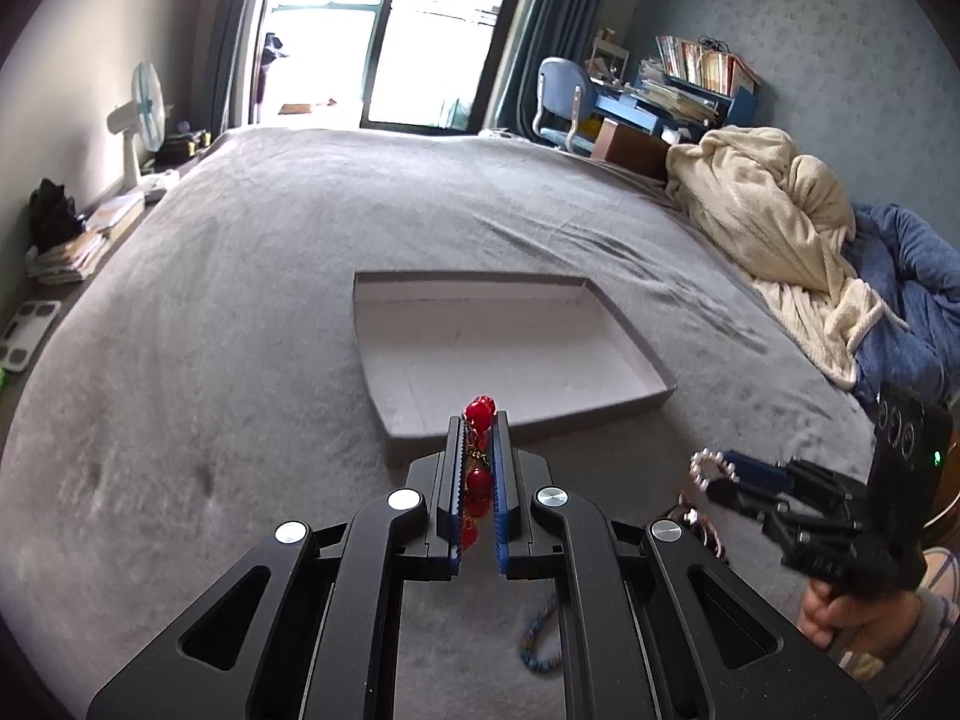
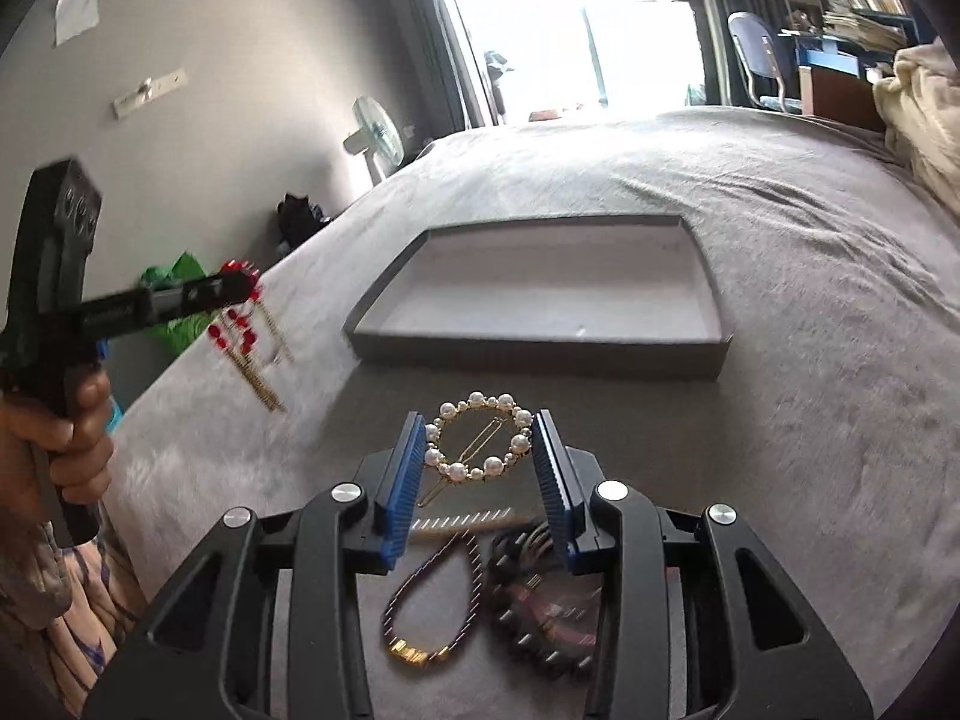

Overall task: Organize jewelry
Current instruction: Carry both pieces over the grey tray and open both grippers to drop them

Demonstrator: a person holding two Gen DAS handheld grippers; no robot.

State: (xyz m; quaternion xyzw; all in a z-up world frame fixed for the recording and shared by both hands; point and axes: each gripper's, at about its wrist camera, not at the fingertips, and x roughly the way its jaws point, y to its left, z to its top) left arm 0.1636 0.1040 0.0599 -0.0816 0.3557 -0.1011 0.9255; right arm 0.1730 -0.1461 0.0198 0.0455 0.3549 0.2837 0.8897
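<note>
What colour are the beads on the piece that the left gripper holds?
Red beads, with gold chain; clearest in the left wrist view.

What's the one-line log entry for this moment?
left tool: shut on red bead jewelry | right tool: shut on pearl ring clip | tray: empty | both short of tray

Daylight floods in from the balcony window (image 1: pixel 384 30) at the far end of the room, blown out to pure white in both views, with a haze of glare spilling onto the far edge of the grey bedspread (image 1: pixel 240 300). The near bedspread is evenly and softly lit, with faint shadows in its wrinkles and along the inner walls of the shallow grey box (image 2: pixel 717 324). Fisheye distortion bows the bed and walls, and dark vignetting fills the corners. In the right wrist view the red bead necklace (image 2: pixel 243 330) is smeared by motion blur.
</note>
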